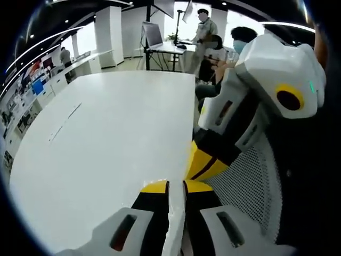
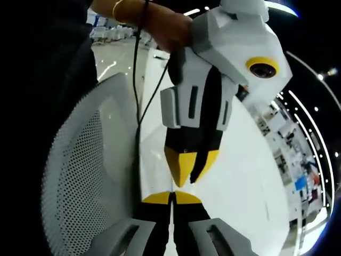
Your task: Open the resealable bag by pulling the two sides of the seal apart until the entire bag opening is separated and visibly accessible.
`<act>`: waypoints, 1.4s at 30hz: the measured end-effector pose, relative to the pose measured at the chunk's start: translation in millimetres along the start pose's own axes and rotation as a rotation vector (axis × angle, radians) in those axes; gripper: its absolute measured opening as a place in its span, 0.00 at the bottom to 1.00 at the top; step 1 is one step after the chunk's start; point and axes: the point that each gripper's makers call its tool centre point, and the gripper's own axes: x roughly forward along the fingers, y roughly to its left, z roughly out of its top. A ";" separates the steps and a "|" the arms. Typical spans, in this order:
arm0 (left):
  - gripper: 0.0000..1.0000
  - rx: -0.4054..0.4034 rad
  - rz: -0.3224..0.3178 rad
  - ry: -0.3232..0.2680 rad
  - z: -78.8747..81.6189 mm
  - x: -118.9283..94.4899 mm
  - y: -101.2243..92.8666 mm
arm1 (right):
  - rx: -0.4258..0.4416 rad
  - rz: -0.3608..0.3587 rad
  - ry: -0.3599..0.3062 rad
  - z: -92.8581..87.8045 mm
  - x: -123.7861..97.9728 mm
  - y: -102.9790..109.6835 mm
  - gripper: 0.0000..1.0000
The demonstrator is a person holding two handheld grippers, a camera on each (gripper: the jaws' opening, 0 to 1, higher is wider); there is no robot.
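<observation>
In the left gripper view, the left gripper (image 1: 176, 188) has its yellow-tipped jaws drawn together on a thin, pale sheet edge that runs down between them; this looks like the resealable bag (image 1: 174, 226), seen edge-on. The right gripper (image 1: 205, 166) comes in from the right of this view, its yellow tips pointing down toward the same spot, just beside the left gripper's tips. Behind them lies a large white table (image 1: 106, 138), and a white mesh chair back (image 1: 250, 181) stands at the right. People (image 1: 205, 32) are at a desk with a monitor (image 1: 153, 33) far back in the room.

In the right gripper view, the right gripper (image 2: 172, 196) is likewise closed, with a thin white strip of the bag (image 2: 171, 234) pinched between its jaws. The left gripper (image 2: 191, 166) hangs just above it, tips closed and pointing down, held by a hand (image 2: 170, 29) wearing a gold bracelet (image 2: 118, 8). A black cable (image 2: 139, 80) trails down from that hand. The mesh chair back (image 2: 85, 176) is on the left.
</observation>
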 end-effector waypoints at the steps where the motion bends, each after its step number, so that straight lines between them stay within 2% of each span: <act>1: 0.08 -0.003 0.011 0.004 -0.8 -0.2 2.0 | -0.003 -0.001 0.001 0.1 0.0 -0.2 0.00; 10: 0.10 -0.012 0.065 0.026 -3.9 -1.7 11.4 | -0.013 -0.006 0.003 1.1 0.2 -1.9 0.00; 17: 0.08 0.032 0.001 0.036 -0.5 -4.7 -2.6 | -0.016 -0.013 0.011 -0.7 -0.5 -3.2 0.00; 28: 0.08 0.016 0.015 0.069 -6.1 -4.7 5.2 | -0.017 -0.030 0.009 2.5 -3.6 -6.5 0.00; 33: 0.07 0.004 -0.001 0.081 -8.7 -4.3 2.2 | -0.026 -0.041 0.009 4.3 -4.6 -9.6 0.00; 36: 0.08 0.063 0.003 0.096 -10.8 -3.0 1.3 | -0.022 -0.046 0.008 4.9 -4.7 -10.6 0.00; 42: 0.07 0.042 -0.026 0.113 -13.9 0.4 -1.3 | -0.029 -0.051 0.005 6.2 -5.7 -10.1 0.00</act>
